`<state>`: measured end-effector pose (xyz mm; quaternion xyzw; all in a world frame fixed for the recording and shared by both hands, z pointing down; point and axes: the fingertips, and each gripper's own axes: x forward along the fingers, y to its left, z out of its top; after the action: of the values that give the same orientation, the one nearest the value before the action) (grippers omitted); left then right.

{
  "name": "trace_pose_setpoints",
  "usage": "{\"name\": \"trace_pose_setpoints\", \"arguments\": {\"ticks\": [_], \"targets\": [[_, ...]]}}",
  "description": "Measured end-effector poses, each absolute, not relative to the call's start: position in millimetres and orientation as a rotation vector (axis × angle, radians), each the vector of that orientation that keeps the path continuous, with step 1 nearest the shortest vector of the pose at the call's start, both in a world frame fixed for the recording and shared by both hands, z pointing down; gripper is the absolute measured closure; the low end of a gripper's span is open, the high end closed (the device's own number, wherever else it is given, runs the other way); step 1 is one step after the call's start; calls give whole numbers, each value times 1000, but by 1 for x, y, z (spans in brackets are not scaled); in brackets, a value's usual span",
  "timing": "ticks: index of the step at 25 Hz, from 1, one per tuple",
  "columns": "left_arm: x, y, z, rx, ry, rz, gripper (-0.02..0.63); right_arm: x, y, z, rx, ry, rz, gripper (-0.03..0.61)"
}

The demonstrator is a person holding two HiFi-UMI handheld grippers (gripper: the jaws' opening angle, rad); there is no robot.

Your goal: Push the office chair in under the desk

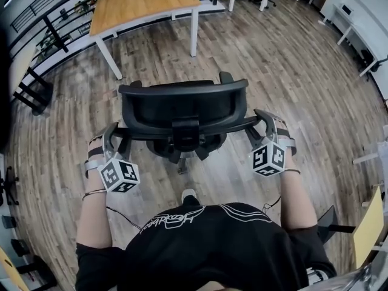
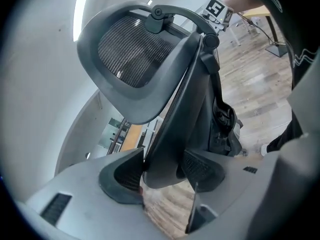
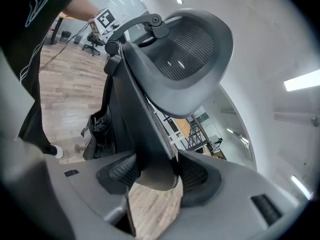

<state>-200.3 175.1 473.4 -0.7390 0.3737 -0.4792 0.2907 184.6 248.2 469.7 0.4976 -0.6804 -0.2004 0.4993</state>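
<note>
Person stands right behind the black office chair (image 1: 185, 139), left tool (image 1: 115, 133) clamped on the left edge of its backrest (image 1: 182, 107) and right tool (image 1: 262, 121) clamped on the right edge. Each tool's jaws stand fairly wide, pads pressed on the dark frame. Chair sits out on the wood floor (image 1: 291, 65), back toward the person, well apart from the wooden worktop (image 1: 142, 2) with white legs ahead and slightly left, not yet under it.
</note>
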Motion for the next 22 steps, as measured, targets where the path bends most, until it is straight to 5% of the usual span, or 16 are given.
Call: {"name": "trace_pose_setpoints", "arguments": {"ticks": [22], "targets": [[-186, 65, 469, -1989, 1003, -1283, 382, 205, 103, 474, 1198, -1601, -483, 328]]}}
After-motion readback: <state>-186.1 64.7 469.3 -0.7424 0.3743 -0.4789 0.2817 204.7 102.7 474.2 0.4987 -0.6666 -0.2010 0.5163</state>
